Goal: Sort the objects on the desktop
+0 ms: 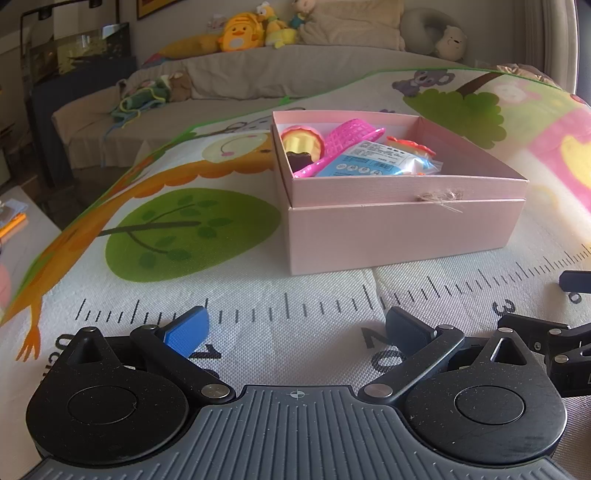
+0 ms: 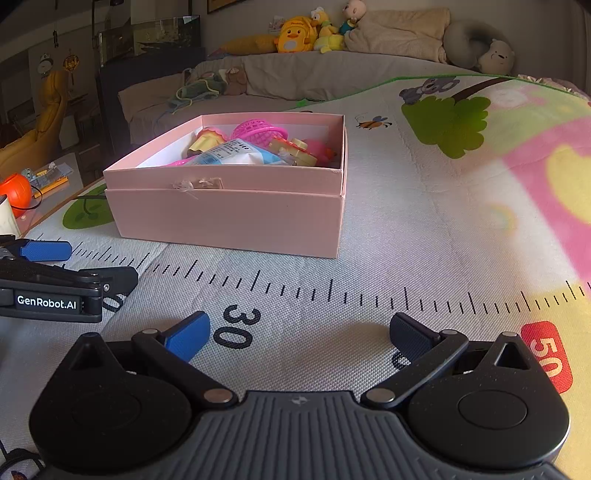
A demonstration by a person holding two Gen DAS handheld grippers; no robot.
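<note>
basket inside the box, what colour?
Bright pink lattice basket, lying in the pale pink box; clearest in the left wrist view.

A grey sofa [image 1: 258,74] with plush toys [image 1: 240,31] behind the play mat [image 1: 184,229].

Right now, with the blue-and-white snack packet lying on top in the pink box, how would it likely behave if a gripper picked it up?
The snack packet looks like thin crinkled film, so it would probably flex and sag rather than stay stiff. Its glossy surface may slip between the pads. It rests over the pink basket and other toys, so lifting it might shift them, though it seems light.
</note>
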